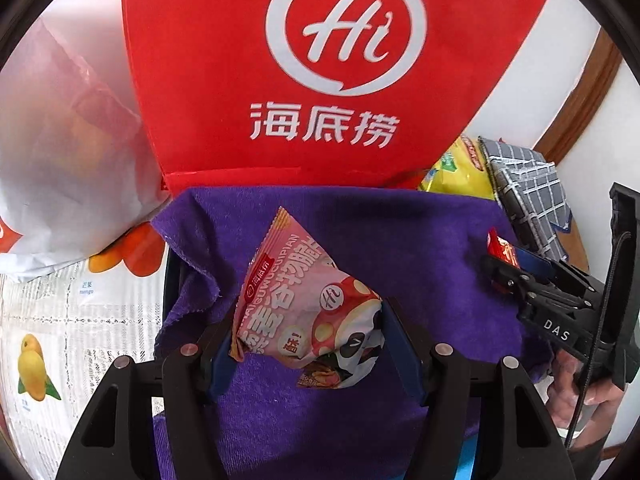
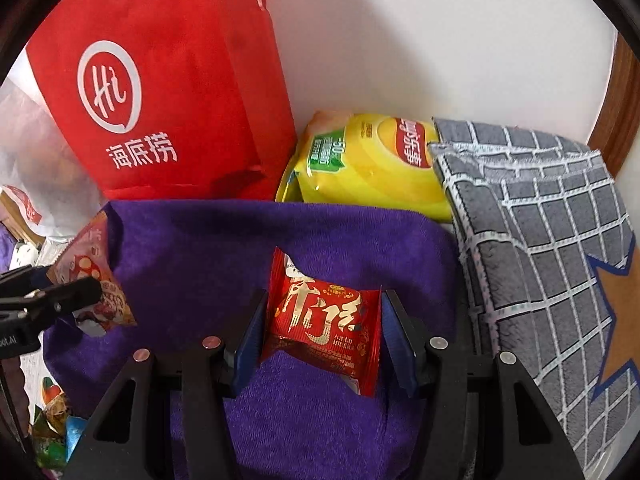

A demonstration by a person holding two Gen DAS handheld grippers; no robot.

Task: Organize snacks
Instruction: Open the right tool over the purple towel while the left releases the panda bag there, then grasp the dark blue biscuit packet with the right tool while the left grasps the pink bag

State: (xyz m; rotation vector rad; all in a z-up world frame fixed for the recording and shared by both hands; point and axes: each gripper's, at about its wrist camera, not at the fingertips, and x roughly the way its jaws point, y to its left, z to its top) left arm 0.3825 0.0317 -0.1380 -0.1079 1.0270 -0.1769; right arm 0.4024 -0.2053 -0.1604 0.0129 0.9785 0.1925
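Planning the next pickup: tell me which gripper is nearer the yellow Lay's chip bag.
Right. The right gripper, holding a red snack packet, sits just in front of the yellow Lay's chip bag. The left gripper is farther off, across the purple towel.

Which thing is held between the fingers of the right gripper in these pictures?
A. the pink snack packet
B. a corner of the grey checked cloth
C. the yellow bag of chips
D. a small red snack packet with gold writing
D: in the right wrist view the red snack packet sits clamped between the blue pads of the right gripper, above the purple towel.
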